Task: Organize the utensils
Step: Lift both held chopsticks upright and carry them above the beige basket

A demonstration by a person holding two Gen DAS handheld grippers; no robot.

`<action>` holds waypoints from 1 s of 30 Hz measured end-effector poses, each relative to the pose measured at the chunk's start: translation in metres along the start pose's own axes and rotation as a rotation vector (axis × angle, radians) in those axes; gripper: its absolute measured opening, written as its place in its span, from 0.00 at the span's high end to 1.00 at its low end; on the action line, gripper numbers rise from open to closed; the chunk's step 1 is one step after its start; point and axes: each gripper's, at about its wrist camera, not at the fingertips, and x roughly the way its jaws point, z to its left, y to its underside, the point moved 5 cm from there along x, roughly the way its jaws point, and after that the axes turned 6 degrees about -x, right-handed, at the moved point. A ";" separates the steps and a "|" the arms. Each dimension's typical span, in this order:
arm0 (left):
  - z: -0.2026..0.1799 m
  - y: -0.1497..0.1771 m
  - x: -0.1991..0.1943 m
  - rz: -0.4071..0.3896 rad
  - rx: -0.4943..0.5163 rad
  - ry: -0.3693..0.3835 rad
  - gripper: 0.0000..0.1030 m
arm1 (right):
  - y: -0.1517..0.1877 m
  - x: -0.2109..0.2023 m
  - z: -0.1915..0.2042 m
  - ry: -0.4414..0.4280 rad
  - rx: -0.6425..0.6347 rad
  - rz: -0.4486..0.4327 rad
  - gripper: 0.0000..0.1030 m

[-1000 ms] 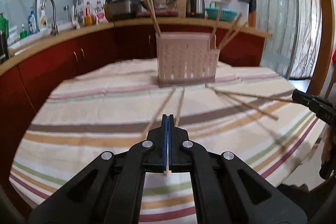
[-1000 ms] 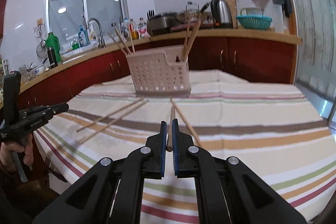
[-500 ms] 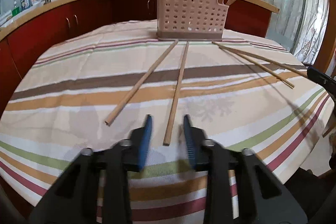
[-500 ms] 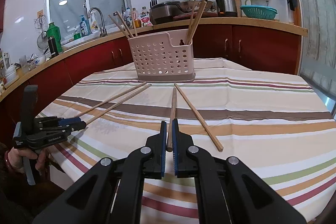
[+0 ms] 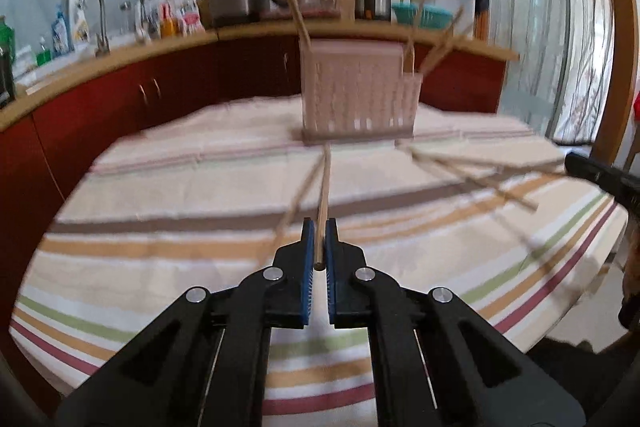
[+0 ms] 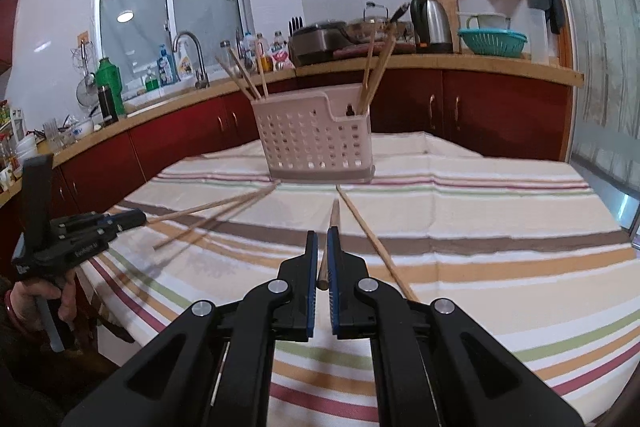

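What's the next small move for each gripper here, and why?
Probably carry both forward to the basket and drop the sticks in. The left gripper is shut on a chopstick, and the right gripper is shut on another chopstick. The basket already holds upright chopsticks at both ends.

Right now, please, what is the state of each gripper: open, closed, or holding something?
Left gripper: closed on a chopstick.
Right gripper: closed on another chopstick.
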 end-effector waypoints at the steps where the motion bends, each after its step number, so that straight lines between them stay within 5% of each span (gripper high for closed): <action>1: 0.000 -0.008 -0.008 -0.028 -0.002 0.000 0.94 | -0.004 -0.002 0.001 -0.001 -0.002 -0.011 0.95; 10: -0.005 -0.066 -0.052 -0.161 -0.010 0.044 0.94 | -0.047 -0.019 0.006 -0.023 -0.009 -0.097 0.95; 23: -0.004 -0.126 -0.020 -0.255 0.001 0.026 0.94 | -0.087 0.019 0.003 -0.052 -0.012 -0.132 0.95; 30: 0.004 -0.133 0.010 -0.218 -0.050 0.035 0.94 | -0.090 0.034 0.003 -0.056 -0.007 -0.123 0.95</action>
